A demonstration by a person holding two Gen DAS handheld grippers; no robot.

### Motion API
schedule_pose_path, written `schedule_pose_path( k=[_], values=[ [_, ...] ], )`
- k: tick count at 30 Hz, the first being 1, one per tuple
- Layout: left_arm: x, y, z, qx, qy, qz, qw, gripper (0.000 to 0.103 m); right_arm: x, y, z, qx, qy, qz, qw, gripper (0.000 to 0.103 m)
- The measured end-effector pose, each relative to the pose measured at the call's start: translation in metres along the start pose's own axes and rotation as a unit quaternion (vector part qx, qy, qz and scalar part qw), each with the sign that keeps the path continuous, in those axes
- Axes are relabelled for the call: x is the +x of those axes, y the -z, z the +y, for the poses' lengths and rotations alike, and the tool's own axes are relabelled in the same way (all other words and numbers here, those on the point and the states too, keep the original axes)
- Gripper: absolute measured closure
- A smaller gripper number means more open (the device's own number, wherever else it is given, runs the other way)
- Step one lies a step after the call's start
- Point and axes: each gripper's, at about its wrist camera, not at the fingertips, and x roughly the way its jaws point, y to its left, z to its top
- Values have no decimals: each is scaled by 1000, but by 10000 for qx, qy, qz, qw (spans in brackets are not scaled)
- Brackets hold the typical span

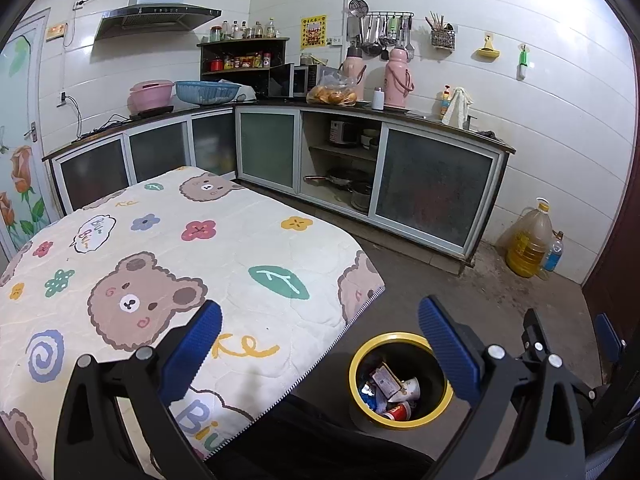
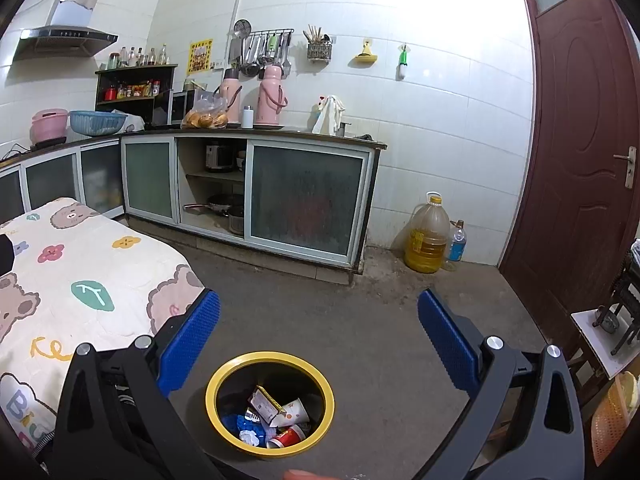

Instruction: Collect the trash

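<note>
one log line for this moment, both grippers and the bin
left gripper open, empty | right gripper open, empty | bin on floor, trash inside

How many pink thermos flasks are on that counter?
2: one pink flask behind the bag of buns, the other pink flask just right of it. None seem hidden.

Yellow-rimmed bin (image 2: 269,404) holding trash (image 2: 276,420)
</note>
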Motion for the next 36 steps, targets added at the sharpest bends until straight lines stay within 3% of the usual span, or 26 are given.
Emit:
schedule_pose_path(
  k=[36],
  values=[
    [11,4,1,18,178,219,9996,8,9,11,-3,-14,-8,146,9999,8]
  ],
)
